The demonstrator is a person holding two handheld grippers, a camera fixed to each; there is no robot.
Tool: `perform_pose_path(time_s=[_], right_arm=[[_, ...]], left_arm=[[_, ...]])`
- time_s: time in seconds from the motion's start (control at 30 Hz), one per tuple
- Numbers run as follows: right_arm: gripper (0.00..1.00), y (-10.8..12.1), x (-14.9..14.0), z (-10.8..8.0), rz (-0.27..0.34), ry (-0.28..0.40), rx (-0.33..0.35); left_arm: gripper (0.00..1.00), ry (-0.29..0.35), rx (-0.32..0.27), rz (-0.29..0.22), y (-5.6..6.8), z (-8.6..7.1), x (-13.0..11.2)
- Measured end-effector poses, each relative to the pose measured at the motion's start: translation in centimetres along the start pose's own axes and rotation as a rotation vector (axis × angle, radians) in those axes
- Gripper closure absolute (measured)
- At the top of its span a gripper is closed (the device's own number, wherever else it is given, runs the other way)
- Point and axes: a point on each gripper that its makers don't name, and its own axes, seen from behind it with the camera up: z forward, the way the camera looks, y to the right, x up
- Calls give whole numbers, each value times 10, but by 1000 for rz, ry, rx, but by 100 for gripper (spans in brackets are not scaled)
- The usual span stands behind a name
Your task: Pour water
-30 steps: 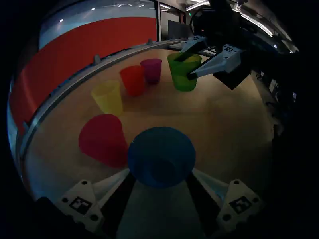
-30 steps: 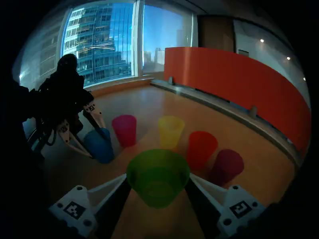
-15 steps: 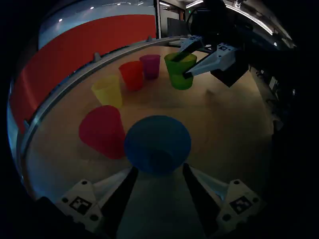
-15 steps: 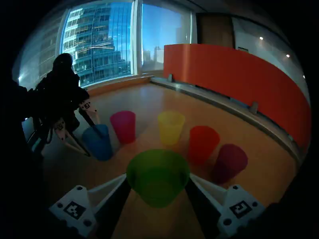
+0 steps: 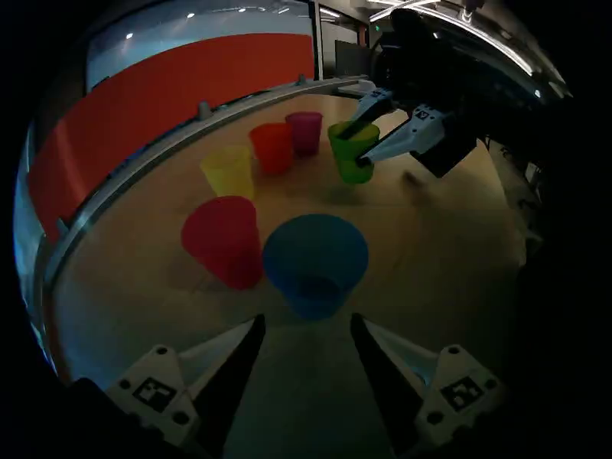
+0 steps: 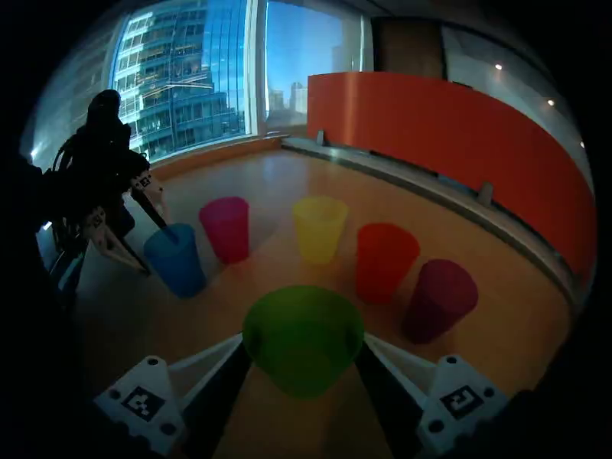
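Left gripper (image 5: 306, 319) jaws apart, backed off since a second ago, blue cup (image 5: 314, 256) now standing on the table (image 5: 436, 252) just past its fingertips, right gripper (image 6: 303, 346) still clamped on green cup (image 6: 303, 325)

Warm light-brown wooden tabletop (image 6: 268, 172), broad and smooth, edged on the far side by a grey metal rail (image 6: 428, 187) with small upright posts. Just behind the rail, a long orange-red wall panel (image 6: 459, 130), topped by a pale grey strip of wall (image 5: 214, 30). Tall glass windows (image 6: 191, 76) at the end of the room, opening onto mirrored high-rise towers and clear blue sky. Dark brown panel (image 6: 402, 46) between windows and orange wall. Small round ceiling spotlights (image 6: 499, 67); bright strip lights (image 5: 405, 11) overhead in the left gripper view, above a dim, shadowed stretch of room.
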Motion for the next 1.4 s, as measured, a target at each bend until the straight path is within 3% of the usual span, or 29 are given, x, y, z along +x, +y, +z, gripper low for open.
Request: perform_pose_path(time_s=[0.8, 1.03, 1.4], right_arm=[[10, 5, -18, 4, 16, -58, -20], [0, 6, -17, -1, 18, -58, -32], [0, 4, -24, -19, 30, -53, -62]], left_arm=[[18, 52, 39, -65, -14, -20, 2], [18, 67, 49, -82, -16, -25, 3], [18, 100, 85, -106, -20, -37, 7]])
